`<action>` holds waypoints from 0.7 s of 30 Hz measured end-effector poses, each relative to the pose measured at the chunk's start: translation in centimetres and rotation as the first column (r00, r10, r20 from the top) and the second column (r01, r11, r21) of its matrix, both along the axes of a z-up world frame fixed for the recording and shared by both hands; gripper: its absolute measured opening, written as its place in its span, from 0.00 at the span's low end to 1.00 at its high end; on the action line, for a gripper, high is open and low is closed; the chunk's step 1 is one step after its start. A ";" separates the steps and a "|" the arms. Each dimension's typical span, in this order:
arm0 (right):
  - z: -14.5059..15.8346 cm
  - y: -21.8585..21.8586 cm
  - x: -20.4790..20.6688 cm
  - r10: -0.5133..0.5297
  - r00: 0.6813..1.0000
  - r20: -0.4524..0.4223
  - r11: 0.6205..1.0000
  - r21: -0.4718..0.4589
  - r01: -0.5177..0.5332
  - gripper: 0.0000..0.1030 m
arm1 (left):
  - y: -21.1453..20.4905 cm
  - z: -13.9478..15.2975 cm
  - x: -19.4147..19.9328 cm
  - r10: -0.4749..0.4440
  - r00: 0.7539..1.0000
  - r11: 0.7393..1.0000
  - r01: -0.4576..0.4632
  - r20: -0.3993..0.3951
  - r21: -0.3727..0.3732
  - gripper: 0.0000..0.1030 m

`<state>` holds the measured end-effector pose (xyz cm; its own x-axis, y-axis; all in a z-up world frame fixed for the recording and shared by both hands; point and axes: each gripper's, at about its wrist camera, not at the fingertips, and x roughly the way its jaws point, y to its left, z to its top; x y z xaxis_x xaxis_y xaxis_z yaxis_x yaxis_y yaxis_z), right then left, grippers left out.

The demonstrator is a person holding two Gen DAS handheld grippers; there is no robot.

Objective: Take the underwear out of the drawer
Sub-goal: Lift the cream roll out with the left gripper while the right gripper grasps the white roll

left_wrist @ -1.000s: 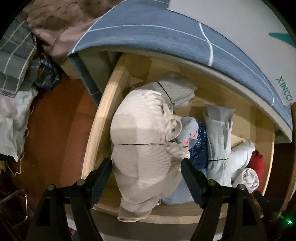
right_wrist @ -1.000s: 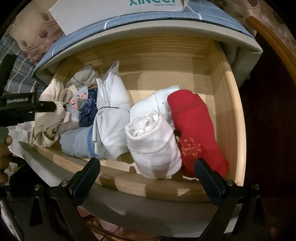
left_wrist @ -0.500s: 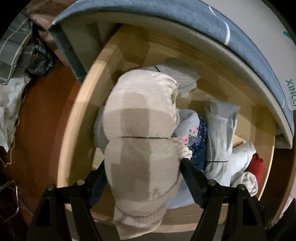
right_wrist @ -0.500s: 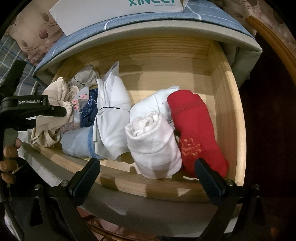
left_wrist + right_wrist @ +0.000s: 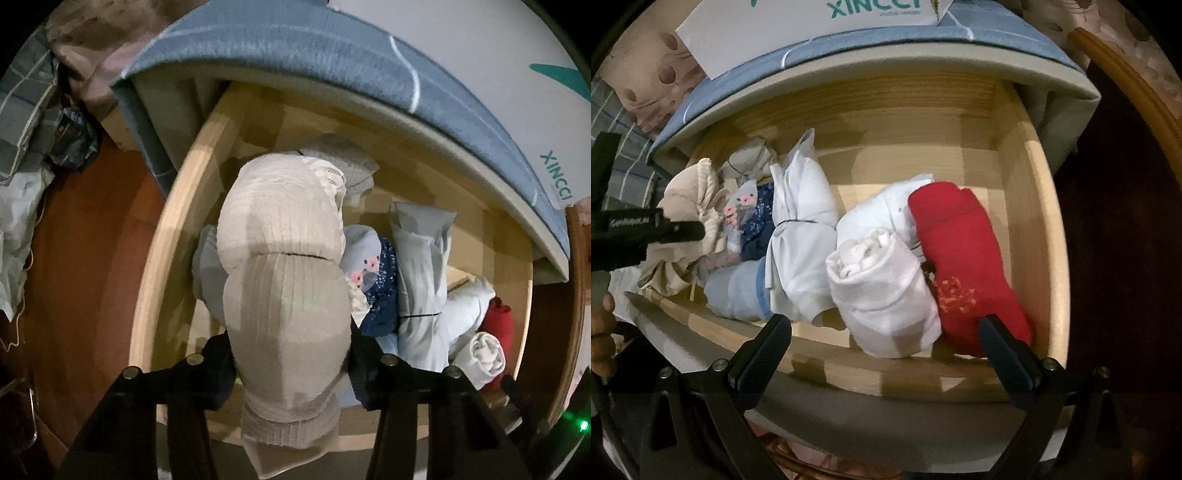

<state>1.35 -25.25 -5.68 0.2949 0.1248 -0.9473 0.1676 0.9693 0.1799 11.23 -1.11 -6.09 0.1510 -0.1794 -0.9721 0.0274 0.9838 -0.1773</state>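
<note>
Left wrist view: the left gripper [image 5: 290, 354] has its jaws pressed against both sides of a beige ribbed bundle [image 5: 286, 273], a rolled garment cinched at mid-length by a thin dark band. The bundle's lower half sits between the fingers; its upper half stands over the left part of the wooden drawer [image 5: 173, 206]. Whether its underside touches the drawer contents cannot be told. Just right of it lie a pale roll with pink figures [image 5: 364, 258] and a navy dotted piece [image 5: 386, 299], then a light tied bundle [image 5: 421, 273], a white roll [image 5: 484, 354] and a red garment [image 5: 500, 321] at the far right.

Right wrist view: the right gripper [image 5: 886, 354] has its jaws spread wide, holding nothing, above the drawer's front edge. Between its fingers in this view lie the white roll [image 5: 882, 291] and the red garment [image 5: 964, 258], side by side and touching. The left gripper [image 5: 646, 230] enters from the left edge, with the beige ribbed bundle [image 5: 689, 206] in its grip at the drawer's left end. A pale blue roll [image 5: 738, 291] lies along the front wall. Above the drawer, a blue patterned cover [image 5: 871, 48] carries a white box [image 5: 812, 26] printed XINCCI.
</note>
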 end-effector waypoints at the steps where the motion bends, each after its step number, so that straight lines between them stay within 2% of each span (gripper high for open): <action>1: 0.2 -0.2 0.1 -0.006 1.000 -0.003 1.000 0.003 0.006 0.97 | 0.1 0.3 -0.2 -0.008 1.000 1.000 0.008 0.011 0.000 0.49; 6: 1.5 -1.3 1.0 -0.027 1.000 -0.011 0.999 -0.018 0.026 0.94 | 0.6 1.8 -1.4 -0.054 0.995 0.998 0.053 0.079 0.015 0.49; 8: 2.3 -1.8 1.6 -0.041 0.999 -0.018 0.999 -0.006 0.041 0.89 | 0.7 2.3 -2.1 -0.075 0.992 0.997 0.073 0.106 0.027 0.49; 12: 3.1 -2.1 2.6 -0.049 0.998 -0.047 0.998 0.023 0.050 0.85 | 1.2 2.6 -3.3 -0.100 0.985 0.995 0.098 0.139 0.027 0.49; 15: 2.8 -1.6 3.0 -0.016 0.995 -0.099 1.000 0.012 0.018 0.75 | 1.3 2.5 -4.0 -0.116 0.982 0.993 0.113 0.147 0.026 0.49; 17: 2.2 -1.5 3.0 0.007 0.991 -0.137 0.999 0.034 -0.002 0.61 | 1.3 2.5 -4.4 -0.121 0.981 0.993 0.118 0.153 0.026 0.49; 19: 1.5 -1.3 2.8 0.016 0.986 -0.167 0.998 0.066 -0.005 0.55 | 1.3 2.5 -4.7 -0.125 0.978 0.992 0.123 0.164 0.026 0.49; 21: 0.9 -1.0 2.7 0.021 0.984 -0.178 0.998 0.059 -0.010 0.55 | 1.4 2.6 -4.9 -0.132 0.975 0.991 0.128 0.180 0.033 0.49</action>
